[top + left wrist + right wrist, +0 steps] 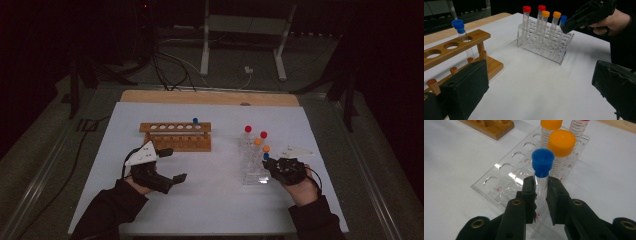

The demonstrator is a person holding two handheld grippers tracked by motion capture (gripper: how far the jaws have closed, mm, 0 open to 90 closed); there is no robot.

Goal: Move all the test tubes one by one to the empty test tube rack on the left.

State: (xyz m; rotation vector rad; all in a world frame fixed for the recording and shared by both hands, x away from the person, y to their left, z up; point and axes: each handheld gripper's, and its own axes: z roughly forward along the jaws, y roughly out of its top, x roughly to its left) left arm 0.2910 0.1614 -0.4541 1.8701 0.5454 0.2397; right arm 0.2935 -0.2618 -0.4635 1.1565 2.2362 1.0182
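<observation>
The right gripper [541, 192] has its jaws clamped on a clear tube with a blue cap [542, 162], standing upright in the near corner of the clear rack [499, 187], while the left gripper [170, 165] waits open, wide apart, beside the wooden rack [175, 136].

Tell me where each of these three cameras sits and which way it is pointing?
High view: above the person's side, looking forward and down on the white table; both forearms and grippers show.
Left gripper view: rides the left gripper, facing the clear plastic tube rack; its open jaws show.
Right gripper view: rides the right gripper, its jaws closed on the blue-capped clear tube.
Shared: that rack and the wooden tube rack.
</observation>
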